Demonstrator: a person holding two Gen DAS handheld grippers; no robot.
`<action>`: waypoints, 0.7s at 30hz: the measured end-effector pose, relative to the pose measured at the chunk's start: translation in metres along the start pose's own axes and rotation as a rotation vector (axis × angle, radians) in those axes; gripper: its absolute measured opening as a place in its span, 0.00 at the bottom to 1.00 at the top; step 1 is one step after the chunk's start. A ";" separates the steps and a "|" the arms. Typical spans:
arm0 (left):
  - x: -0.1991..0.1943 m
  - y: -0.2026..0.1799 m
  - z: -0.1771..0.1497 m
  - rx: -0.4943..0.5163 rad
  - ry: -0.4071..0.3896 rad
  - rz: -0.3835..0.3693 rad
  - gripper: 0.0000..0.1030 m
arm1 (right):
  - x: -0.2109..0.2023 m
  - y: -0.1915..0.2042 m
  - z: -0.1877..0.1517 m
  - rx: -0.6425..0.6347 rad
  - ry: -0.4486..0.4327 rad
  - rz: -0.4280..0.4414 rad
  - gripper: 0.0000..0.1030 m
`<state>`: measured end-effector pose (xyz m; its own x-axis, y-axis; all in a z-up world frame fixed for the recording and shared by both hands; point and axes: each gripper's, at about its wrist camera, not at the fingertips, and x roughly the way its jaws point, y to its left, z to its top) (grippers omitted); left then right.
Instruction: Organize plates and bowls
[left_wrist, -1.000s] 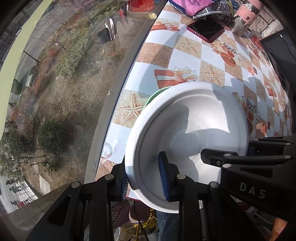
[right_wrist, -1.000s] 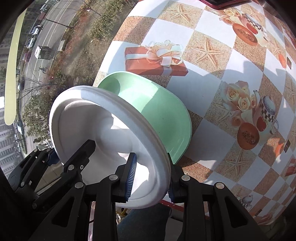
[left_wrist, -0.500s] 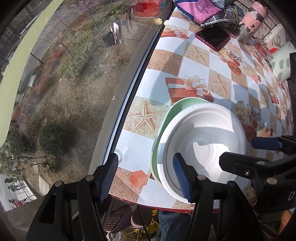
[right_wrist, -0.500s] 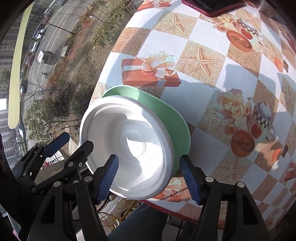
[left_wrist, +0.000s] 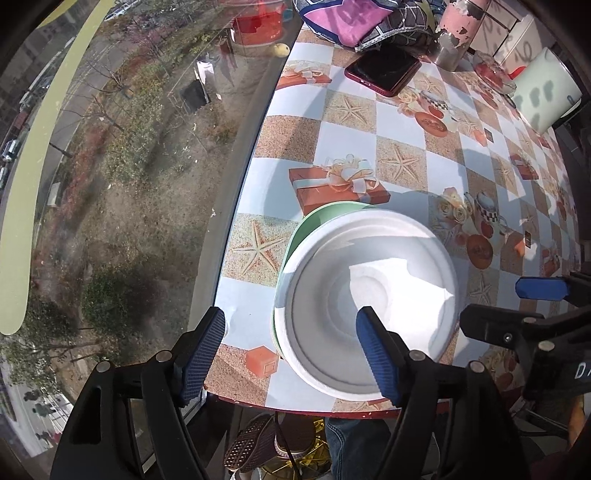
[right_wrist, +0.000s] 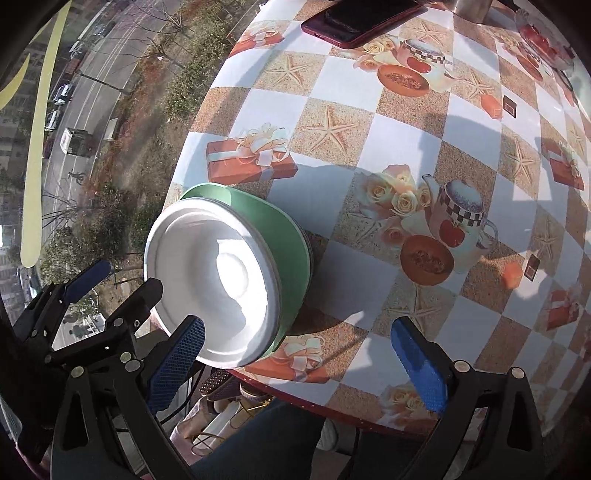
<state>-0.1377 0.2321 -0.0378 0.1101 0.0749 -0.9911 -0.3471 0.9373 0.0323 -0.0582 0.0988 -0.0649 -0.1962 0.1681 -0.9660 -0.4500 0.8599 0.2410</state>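
- The white plate (left_wrist: 369, 306) is seen nested in the green bowl (left_wrist: 317, 225), and the pair sits at the near edge of the surface (left_wrist: 347, 147), close to the corner by the window.
- The left tool (left_wrist: 291, 354) hangs above the plate; its jaws are opening, one pad (left_wrist: 376, 354) over the plate's inside and the other outside the rim, neither pressing on it.
- The right tool (right_wrist: 306, 354) is spread wide, with nothing between its jaws; the plate lies just beside its left pad (right_wrist: 177, 354).
- The step in hand is judged to be the release of the plate onto the bowl, which looks done.
- Next, both tools would need to be lifted clear of the rim, and another dish sought; none is seen nearby except a pale cup (left_wrist: 546, 92) at the far edge.
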 end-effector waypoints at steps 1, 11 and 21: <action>0.000 -0.003 0.000 0.011 0.003 -0.001 0.75 | 0.001 -0.006 -0.002 0.023 0.008 0.004 0.98; -0.006 -0.031 0.003 0.101 -0.004 -0.015 0.75 | -0.013 -0.032 -0.015 0.093 0.014 0.005 0.98; -0.036 -0.039 0.011 0.152 -0.115 -0.075 0.78 | -0.023 -0.013 0.002 0.029 -0.051 -0.034 0.98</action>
<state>-0.1179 0.1970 -0.0023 0.2391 0.0332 -0.9704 -0.1907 0.9816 -0.0134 -0.0463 0.0846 -0.0460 -0.1357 0.1621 -0.9774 -0.4300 0.8791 0.2055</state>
